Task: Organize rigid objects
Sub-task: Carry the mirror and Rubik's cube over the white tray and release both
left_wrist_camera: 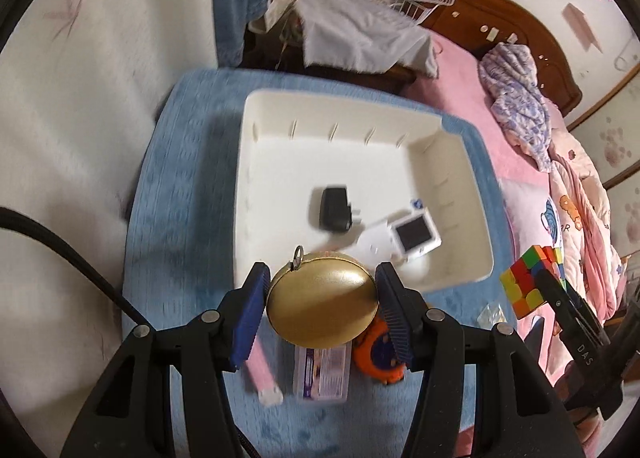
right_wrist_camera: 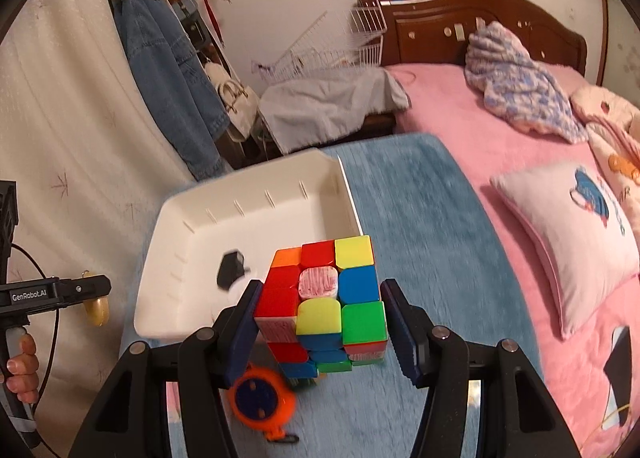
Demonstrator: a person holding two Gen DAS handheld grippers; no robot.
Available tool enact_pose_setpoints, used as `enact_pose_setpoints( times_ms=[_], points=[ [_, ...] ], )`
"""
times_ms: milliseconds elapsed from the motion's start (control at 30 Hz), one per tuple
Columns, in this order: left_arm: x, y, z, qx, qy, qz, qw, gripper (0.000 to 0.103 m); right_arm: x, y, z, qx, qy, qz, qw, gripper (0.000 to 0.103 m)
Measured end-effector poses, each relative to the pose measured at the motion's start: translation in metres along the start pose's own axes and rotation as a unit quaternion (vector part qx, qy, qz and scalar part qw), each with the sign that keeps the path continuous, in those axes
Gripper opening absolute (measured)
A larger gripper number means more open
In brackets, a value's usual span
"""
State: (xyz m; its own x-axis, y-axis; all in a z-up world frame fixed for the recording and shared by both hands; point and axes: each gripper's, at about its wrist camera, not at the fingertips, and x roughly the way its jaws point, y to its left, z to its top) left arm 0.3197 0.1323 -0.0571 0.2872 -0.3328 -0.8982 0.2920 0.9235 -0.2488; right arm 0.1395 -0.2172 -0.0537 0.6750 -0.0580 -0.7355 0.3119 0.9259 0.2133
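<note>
Left tool (left_wrist_camera: 320, 298) clamped on gold tin (left_wrist_camera: 322, 300); right tool (right_wrist_camera: 320, 320) clamped on cube (right_wrist_camera: 324, 298); white tray (left_wrist_camera: 256, 161) just ahead of both.

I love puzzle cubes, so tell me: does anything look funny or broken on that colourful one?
Yes. The puzzle cube in the right gripper has one odd tile: the centre square of its top face is whitish with pink scratchy streaks, as if its colour wore off. The tiles around it are bright.

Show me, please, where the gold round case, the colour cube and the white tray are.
gold round case (left_wrist_camera: 322, 304), left wrist view, middle of its lid.
colour cube (right_wrist_camera: 324, 294), right wrist view, its top face.
white tray (left_wrist_camera: 468, 177), left wrist view, its right wall.
</note>
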Motion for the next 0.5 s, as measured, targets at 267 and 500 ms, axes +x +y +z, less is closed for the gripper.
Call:
enact_pose_setpoints(
  times_ms=[267, 500],
  points=[
    [0.006, -0.01, 0.024, 0.032, -0.043, -0.018, 0.9984, 0.058, 0.013, 0.022, 0.022, -0.027, -0.026, -0.003, 0.999, 0.059],
    [0.002, -0.022, 0.031, 0.063, -0.087, -0.019, 0.994, 0.059, 0.019, 0.033, 0.029, -0.045, -0.036, 0.005, 0.998, 0.06]
  ],
)
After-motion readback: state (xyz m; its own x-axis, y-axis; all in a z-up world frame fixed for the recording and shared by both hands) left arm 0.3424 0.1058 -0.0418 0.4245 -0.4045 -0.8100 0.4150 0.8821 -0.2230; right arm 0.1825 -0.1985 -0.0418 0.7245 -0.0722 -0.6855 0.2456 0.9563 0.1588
